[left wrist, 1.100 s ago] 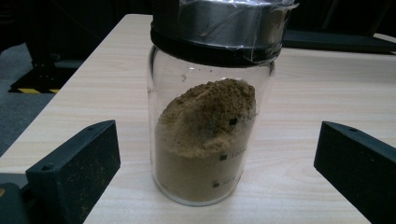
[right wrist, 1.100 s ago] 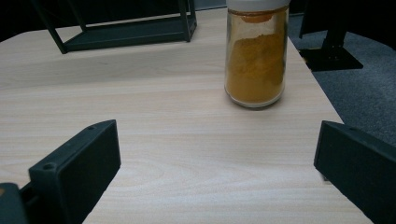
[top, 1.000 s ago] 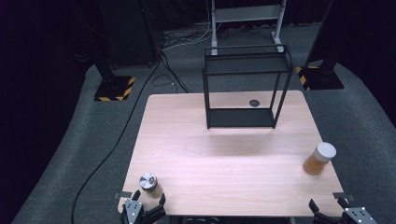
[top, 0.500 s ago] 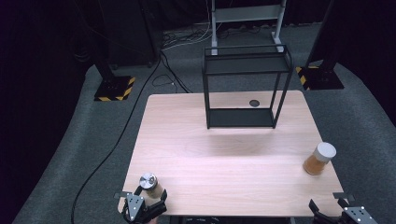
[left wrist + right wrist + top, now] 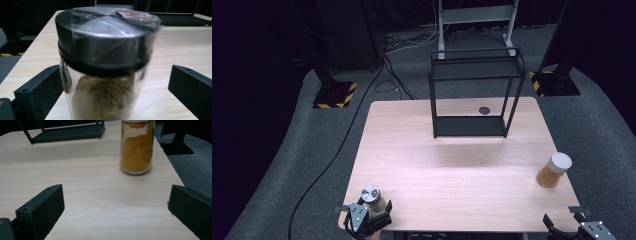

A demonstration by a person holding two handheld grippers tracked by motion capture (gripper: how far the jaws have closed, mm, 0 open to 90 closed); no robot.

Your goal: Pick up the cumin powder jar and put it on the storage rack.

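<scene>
The left gripper [image 5: 371, 212] stands wide open around the black-lidded spice jar [image 5: 105, 70], well in front of the wire shelf rack [image 5: 473, 95]. Close squarely on the glass below the lid, gripping nothing else.

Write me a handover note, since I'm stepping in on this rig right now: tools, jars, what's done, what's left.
Left tool: open, jaws either side of the black-lidded glass jar of brown powder at the table's near left corner; not clamped.
Right tool: open, short of the white-lidded glass jar of orange powder by the right edge.
Black wire shelf rack: at the far side, nothing on it.
Done: neither jar lifted.
Left: probably grip both jars, perhaps shelve them.
</scene>
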